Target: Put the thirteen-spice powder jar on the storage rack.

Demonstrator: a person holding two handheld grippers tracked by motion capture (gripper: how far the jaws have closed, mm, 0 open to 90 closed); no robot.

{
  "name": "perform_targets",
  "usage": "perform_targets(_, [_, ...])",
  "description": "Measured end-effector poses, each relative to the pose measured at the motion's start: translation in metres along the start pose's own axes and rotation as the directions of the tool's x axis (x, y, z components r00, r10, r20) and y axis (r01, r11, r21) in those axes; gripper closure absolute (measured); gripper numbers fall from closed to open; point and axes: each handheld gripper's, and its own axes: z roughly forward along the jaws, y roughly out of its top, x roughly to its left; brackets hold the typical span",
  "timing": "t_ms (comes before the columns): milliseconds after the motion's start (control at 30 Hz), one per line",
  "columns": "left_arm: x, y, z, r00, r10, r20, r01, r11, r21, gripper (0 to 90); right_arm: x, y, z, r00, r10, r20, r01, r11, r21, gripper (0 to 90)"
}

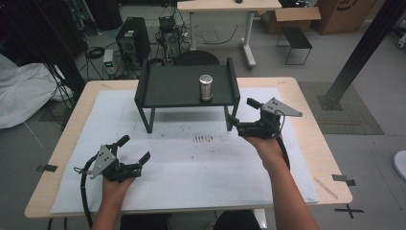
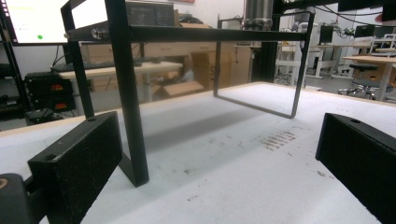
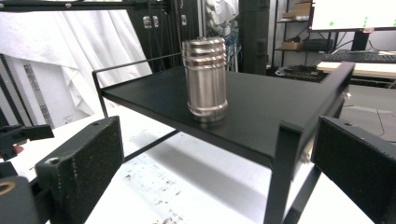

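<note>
Two black handheld grippers are seen, the left gripper (image 1: 135,148) and the right gripper (image 1: 242,111), each topped by a grey three-cornered plate dotted with holes. Blocky, speckled black pads (image 3: 84,163) are shown. Black cables trail off. Forearms are bare.

Grey floor (image 1: 368,143), cardboard boxes (image 1: 335,14), white desk (image 1: 230,5)

Silver ribbed metal canister (image 1: 206,86) on a matte black stand (image 1: 163,88), ahead of the black right tongs (image 1: 243,115); white sheet (image 1: 182,167), speckled with dark marks, over pale wooden worktop (image 1: 313,139).
</note>
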Motion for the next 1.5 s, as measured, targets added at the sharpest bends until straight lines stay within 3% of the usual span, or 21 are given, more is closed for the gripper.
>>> perform_targets(400, [0.0, 0.0, 0.0, 1.0, 0.0, 0.0, 0.0, 1.0, 0.0, 1.2, -0.01, -0.044, -0.006, 0.9983, 0.045, 0.037, -0.045, 0.999, 0.005, 0.0])
perform_targets(733, [0.0, 0.0, 0.0, 1.0, 0.003, -0.001, -0.003, 1.0, 0.0, 1.4, -0.01, -0.076, -0.004, 0.9969, 0.033, 0.071, -0.037, 0.998, 0.058, 0.0])
perform_targets(1167, [0.0, 0.0, 0.0, 1.0, 0.002, 0.0, -0.002, 1.0, 0.0, 1.4, -0.011, -0.105, -0.004, 0.9933, 0.056, 0.101, -0.062, 0.996, 0.061, 0.0])
perform_targets(1367, [0.0, 0.0, 0.0, 1.0, 0.003, -0.001, -0.003, 1.0, 0.0, 1.3, -0.008, -0.109, -0.011, 0.9933, 0.038, 0.109, -0.038, 0.999, -0.005, 0.0])
perform_targets(1500, [0.0, 0.0, 0.0, 1.0, 0.002, -0.001, -0.002, 1.0, 0.001, 1.4, 0.003, -0.114, -0.019, 0.9892, -0.048, 0.138, 0.061, 0.994, -0.095, 0.0])
